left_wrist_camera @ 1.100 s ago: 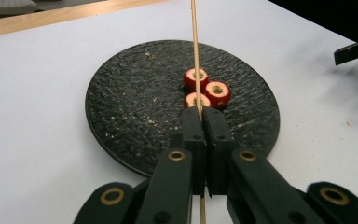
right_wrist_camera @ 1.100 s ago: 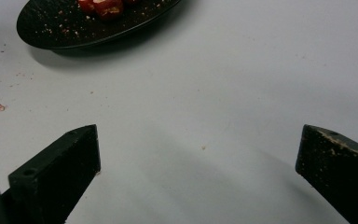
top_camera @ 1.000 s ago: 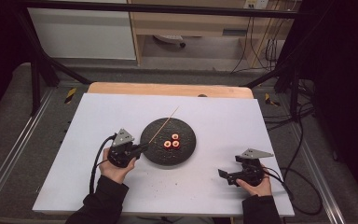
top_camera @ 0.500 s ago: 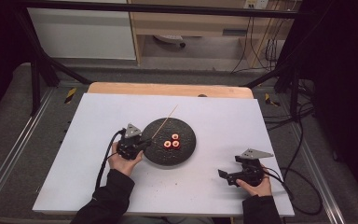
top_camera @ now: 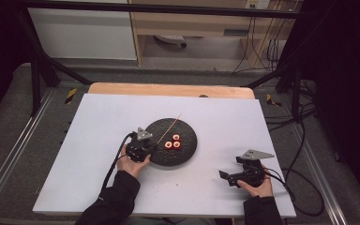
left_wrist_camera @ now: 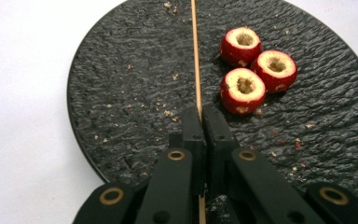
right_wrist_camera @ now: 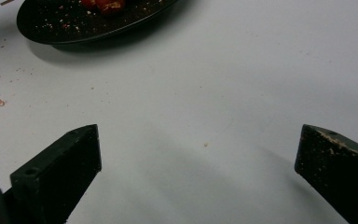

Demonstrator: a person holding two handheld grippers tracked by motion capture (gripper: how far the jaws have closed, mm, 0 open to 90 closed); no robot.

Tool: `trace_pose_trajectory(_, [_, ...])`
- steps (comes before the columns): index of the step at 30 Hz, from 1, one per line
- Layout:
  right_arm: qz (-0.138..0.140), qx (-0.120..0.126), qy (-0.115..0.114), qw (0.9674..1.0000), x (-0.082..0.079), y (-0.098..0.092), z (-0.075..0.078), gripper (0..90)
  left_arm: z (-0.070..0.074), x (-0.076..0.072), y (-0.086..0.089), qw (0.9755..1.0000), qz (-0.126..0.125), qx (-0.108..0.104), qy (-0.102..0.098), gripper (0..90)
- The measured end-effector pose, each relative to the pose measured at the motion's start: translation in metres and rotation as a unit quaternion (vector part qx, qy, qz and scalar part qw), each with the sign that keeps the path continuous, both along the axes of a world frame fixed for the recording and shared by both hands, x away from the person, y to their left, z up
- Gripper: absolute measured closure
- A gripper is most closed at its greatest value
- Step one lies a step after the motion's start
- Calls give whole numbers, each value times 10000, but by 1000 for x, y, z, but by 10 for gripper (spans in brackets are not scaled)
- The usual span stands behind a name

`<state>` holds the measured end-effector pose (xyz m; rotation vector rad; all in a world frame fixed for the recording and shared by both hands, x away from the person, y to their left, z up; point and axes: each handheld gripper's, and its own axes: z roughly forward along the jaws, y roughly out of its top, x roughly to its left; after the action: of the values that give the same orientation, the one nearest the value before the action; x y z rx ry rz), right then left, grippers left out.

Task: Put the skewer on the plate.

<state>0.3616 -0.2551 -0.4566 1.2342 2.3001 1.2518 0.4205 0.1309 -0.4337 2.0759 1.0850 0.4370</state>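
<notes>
Leftmost, left hand-held gripper (left_wrist_camera: 199, 122): jaws clamped on thin wooden skewer (left_wrist_camera: 195, 56), long axis running straight ahead across round black slate plate (left_wrist_camera: 121, 93); three cored red fruits (left_wrist_camera: 252, 70) just right of it. Right hand-held gripper (right_wrist_camera: 198, 154): wide, empty, well apart over white bench (right_wrist_camera: 242, 70).

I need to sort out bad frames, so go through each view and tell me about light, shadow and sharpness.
High view: the white table is evenly lit, the surroundings dark, detail soft. Left gripper view: sharp on the skewer, the three cored red fruits and the dark plate. Right gripper view: the plate casts a soft shadow; the near jaws look slightly blurred.
</notes>
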Motion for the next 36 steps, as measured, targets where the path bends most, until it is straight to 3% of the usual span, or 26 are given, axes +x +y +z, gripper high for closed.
trace_pose_trajectory(17, [-5, 8, 35, 10000, 0, 1, 0, 17, -2, 0, 1, 9999, -41, 116, 96, 842])
trace_pose_trajectory(25, [-3, 2, 14, 10000, 0, 0, 0, 15, 10, -8, 15, 9996, -272, -98, -63, 652])
trace_pose_trajectory(30, [-8, 26, 21, 10000, 0, 0, 0, 13, 16, -16, 27, 9987, -502, -95, -19, 524])
trace_pose_trajectory(36, [-10, 28, 26, 10000, 0, 0, 0, 12, 17, -26, 44, 9973, -721, -119, -103, 355])
